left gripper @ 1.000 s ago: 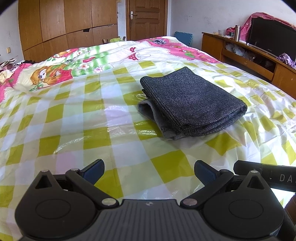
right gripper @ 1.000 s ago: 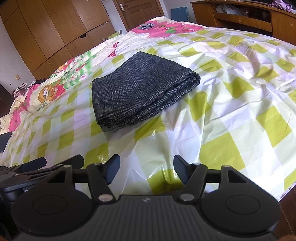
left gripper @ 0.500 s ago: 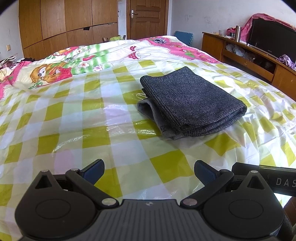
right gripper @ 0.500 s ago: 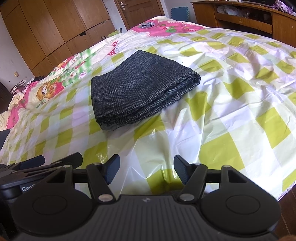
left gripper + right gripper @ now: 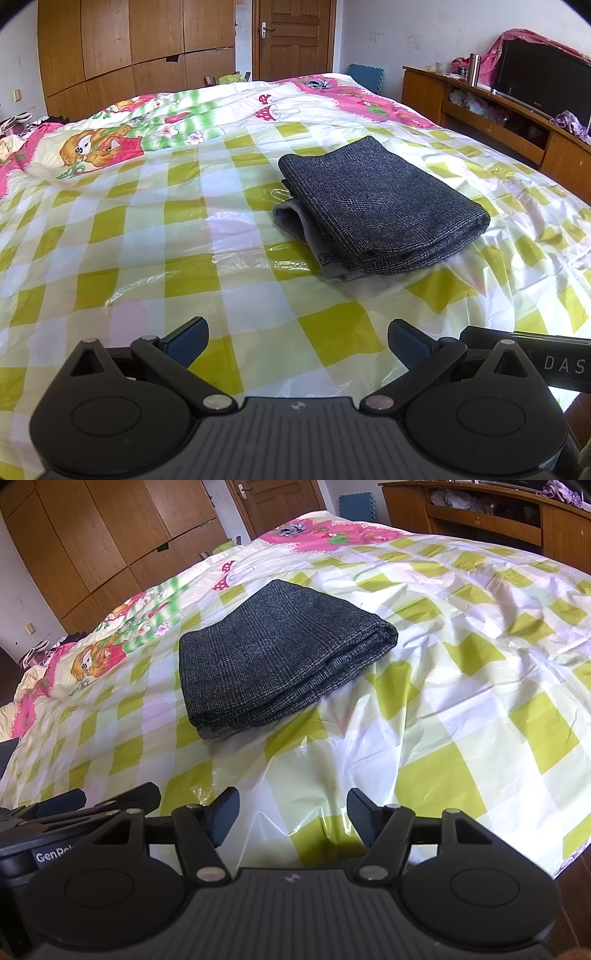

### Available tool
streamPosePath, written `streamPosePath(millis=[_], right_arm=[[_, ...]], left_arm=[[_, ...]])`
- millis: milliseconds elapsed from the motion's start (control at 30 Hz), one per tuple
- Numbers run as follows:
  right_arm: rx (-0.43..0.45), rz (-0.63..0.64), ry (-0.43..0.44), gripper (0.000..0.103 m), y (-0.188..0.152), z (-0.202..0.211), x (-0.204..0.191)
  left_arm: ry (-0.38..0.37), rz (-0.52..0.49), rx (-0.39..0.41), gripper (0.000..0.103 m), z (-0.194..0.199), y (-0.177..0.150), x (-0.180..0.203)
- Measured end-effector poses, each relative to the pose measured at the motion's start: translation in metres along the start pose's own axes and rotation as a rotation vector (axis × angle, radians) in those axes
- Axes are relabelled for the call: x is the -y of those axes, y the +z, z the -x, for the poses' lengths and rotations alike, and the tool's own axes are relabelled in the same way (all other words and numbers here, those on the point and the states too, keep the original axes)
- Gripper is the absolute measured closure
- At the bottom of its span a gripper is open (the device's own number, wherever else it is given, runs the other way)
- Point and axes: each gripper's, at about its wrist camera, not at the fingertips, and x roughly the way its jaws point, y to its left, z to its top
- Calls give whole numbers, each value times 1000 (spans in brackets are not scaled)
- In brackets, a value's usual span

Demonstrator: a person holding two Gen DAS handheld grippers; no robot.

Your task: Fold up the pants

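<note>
The pants [image 5: 376, 206] lie as a compact, thick rectangle of dark grey woven cloth on the bed [image 5: 122, 236], roughly mid-mattress, well ahead of both grippers. The top layer looks flat and squared off; at the near-left corner, as the left wrist view shows it, a lighter grey inner layer bulges out from under the stack, so that edge is less tidy than the rounded fold on the right side.

By the look of the weave, the cloth is soft but fairly heavy, probably wool-like: it should drape rather than hold a shape, and several layers will sag if lifted by one corner. It rests on a glossy yellow-and-white checked plastic sheet [image 5: 461, 716], which looks slippery, so the bundle may slide instead of bending when pushed. If any tidying is left, the safest hold is likely through all layers at the two near corners, or on the protruding grey flap to tuck it in.

The left gripper [image 5: 297, 341] has its jaws released and holds nothing, over bare sheet. The right gripper [image 5: 293, 814] is likewise spread apart and empty, close beside the left one.
</note>
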Motion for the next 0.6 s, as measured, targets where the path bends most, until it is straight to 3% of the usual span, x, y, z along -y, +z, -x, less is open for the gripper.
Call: streamPosePath(millis=[600], right_arm=[[2,-4,-4,37,0,0,1]], left_arm=[[-9,-13,11,0,3,0,2]])
